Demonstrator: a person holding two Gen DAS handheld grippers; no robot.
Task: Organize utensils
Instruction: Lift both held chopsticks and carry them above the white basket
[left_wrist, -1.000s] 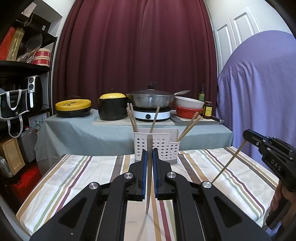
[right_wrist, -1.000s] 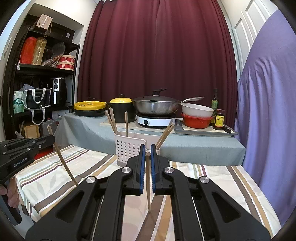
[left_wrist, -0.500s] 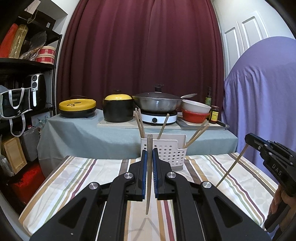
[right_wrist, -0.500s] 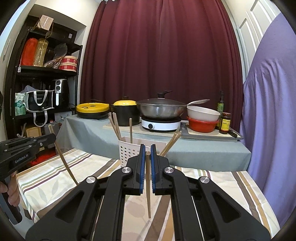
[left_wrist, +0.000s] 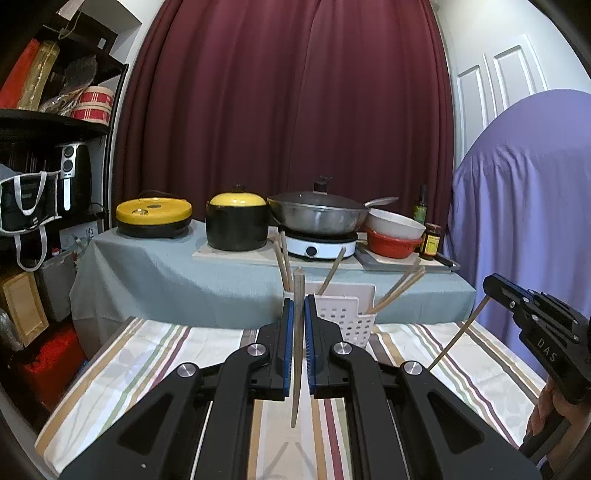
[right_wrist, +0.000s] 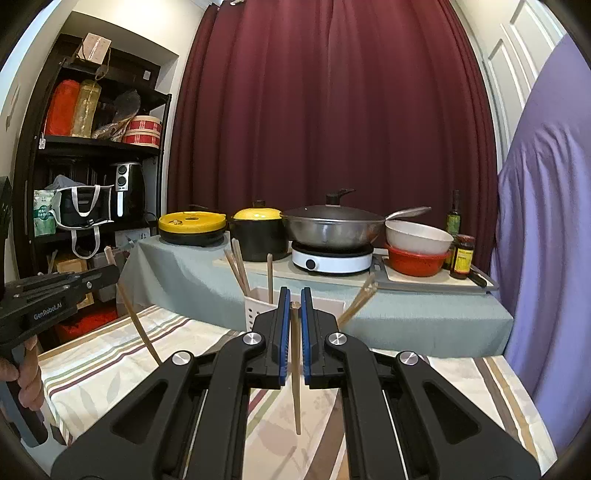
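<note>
My left gripper (left_wrist: 298, 301) is shut on a wooden chopstick (left_wrist: 296, 369) that hangs nearly upright, its tip above the striped tablecloth (left_wrist: 147, 354). Just beyond stands the white perforated utensil holder (left_wrist: 349, 319) with several chopsticks leaning in it. At the right edge my right gripper (left_wrist: 490, 286) grips a slanted chopstick (left_wrist: 458, 334). In the right wrist view that gripper (right_wrist: 294, 291) is shut on its chopstick (right_wrist: 296, 387), with the holder (right_wrist: 255, 304) partly hidden behind its fingers. The left gripper (right_wrist: 112, 275) and its chopstick (right_wrist: 138, 325) show at the left.
Behind the table a grey-clothed counter (left_wrist: 155, 266) carries a yellow-lidded pan, a black pot (left_wrist: 236, 225), a lidded wok (left_wrist: 317, 214) on a white hob, stacked bowls and bottles. A dark shelf unit (right_wrist: 92, 155) stands left; a purple-draped shape (left_wrist: 517, 221) stands right.
Both grippers have risen a little and moved forward with their chopsticks still held. The holder and the counter now sit lower in both views.
</note>
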